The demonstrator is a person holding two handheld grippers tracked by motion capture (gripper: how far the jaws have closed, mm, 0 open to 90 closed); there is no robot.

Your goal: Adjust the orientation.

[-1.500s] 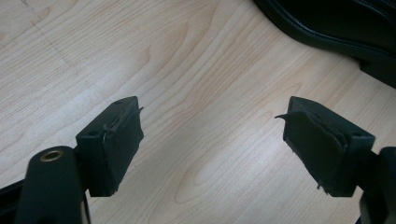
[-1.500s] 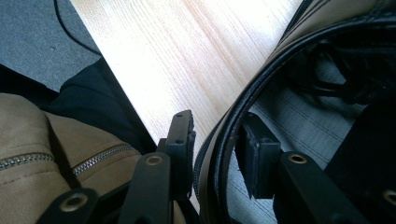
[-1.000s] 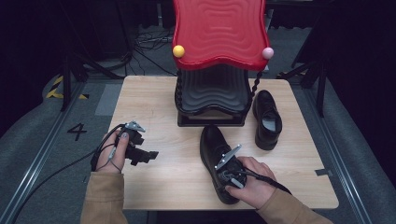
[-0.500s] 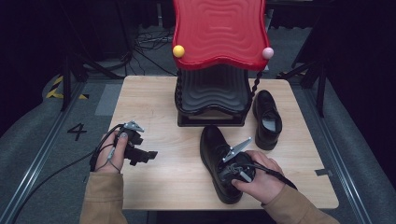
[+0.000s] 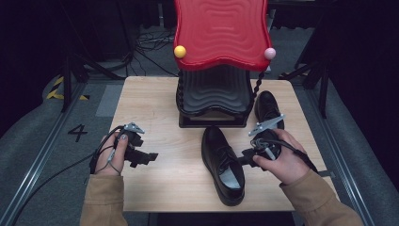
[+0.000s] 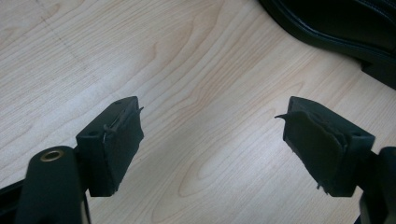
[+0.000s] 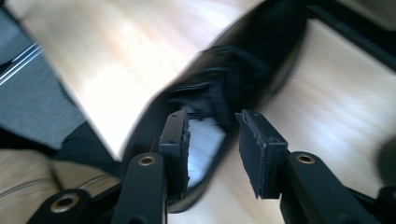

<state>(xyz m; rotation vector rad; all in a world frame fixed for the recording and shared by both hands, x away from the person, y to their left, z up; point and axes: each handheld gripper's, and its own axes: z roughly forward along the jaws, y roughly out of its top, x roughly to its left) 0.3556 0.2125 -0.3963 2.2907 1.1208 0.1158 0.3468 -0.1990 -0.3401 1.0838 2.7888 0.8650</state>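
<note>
A black dress shoe [image 5: 222, 162] lies on the wooden table [image 5: 155, 108], toe toward the stand and white insole showing. A second black shoe [image 5: 266, 106] stands behind it at the right. My right gripper [image 5: 244, 158] sits at the near shoe's right side, pointing left at it. In the right gripper view the gripper [image 7: 212, 135] has its jaws a little apart over the shoe [image 7: 233, 79] and its opening, gripping nothing. My left gripper [image 5: 149, 157] rests at the table's left. It [image 6: 210, 140] is wide open above bare wood, with the shoe's edge [image 6: 336, 23] beyond it.
A red wavy-topped stand [image 5: 221, 33] with a black ribbed base [image 5: 214, 94] occupies the back middle of the table. Yellow [image 5: 179, 51] and pink [image 5: 269, 53] balls sit at its corners. Grey floor and rails flank the table.
My right hand and gripper have swung from over the near shoe's heel out to its right side. The shoe and the left gripper have stayed put.
</note>
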